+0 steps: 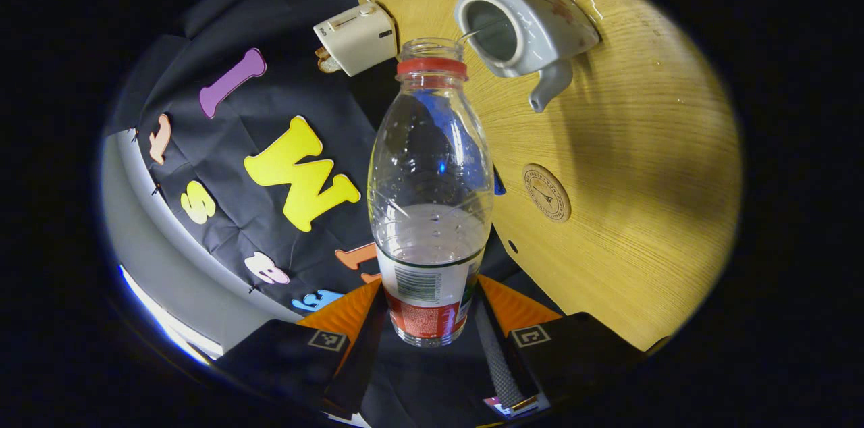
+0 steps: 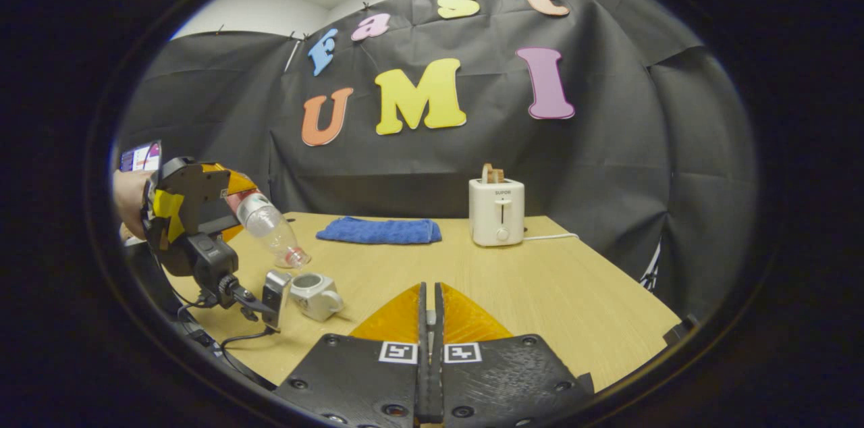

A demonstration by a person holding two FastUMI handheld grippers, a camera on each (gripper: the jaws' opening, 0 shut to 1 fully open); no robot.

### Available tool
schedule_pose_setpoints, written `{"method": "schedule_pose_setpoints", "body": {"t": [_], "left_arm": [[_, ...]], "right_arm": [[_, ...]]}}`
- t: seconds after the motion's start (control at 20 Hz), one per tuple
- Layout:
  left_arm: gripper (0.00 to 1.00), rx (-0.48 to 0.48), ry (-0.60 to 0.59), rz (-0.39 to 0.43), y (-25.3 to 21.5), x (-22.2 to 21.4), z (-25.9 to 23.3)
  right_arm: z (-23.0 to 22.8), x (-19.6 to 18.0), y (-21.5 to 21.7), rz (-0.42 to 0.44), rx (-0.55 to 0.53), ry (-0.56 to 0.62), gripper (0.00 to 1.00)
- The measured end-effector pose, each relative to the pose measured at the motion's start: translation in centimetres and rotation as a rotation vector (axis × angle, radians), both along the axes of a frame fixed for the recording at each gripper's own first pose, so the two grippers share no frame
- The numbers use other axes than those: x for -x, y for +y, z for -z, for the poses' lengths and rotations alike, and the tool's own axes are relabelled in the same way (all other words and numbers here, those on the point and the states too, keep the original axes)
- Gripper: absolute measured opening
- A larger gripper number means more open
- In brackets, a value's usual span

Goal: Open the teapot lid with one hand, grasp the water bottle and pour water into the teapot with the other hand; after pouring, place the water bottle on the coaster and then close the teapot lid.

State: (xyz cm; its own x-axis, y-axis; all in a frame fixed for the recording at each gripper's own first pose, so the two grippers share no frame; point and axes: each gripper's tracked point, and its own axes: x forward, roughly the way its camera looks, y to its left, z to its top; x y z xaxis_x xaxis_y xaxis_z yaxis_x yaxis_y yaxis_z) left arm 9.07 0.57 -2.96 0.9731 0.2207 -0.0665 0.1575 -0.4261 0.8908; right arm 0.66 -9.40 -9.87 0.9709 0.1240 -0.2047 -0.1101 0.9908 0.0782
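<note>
Fingers (image 1: 503, 354) astride water bottle (image 1: 430, 198) base

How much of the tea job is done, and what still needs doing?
Done: the teapot is open, no lid over its mouth. Happening now: the left gripper holds the water bottle tilted, its uncapped mouth just above the teapot's opening; water remains inside. Left: finish pouring, stand the bottle on the coaster, then put the lid back. The right gripper is closed; I can't make out the lid between its fingers.
</note>
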Motion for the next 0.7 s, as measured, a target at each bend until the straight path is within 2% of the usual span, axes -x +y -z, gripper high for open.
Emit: {"method": "schedule_pose_setpoints", "body": {"t": [0.45,0.7], "left_arm": [[0.73,0.014,-0.001,0.014,0.2,-0.2,0.1],[0.73,0.127,-0.018,0.029,0.7,-0.3,1.0]], "right_arm": [[-0.1,0.0,0.1,0.0,0.001,-0.002,0.0],[-0.6,0.1,0.5,-0.001,0.006,-0.008,0.0]]}}
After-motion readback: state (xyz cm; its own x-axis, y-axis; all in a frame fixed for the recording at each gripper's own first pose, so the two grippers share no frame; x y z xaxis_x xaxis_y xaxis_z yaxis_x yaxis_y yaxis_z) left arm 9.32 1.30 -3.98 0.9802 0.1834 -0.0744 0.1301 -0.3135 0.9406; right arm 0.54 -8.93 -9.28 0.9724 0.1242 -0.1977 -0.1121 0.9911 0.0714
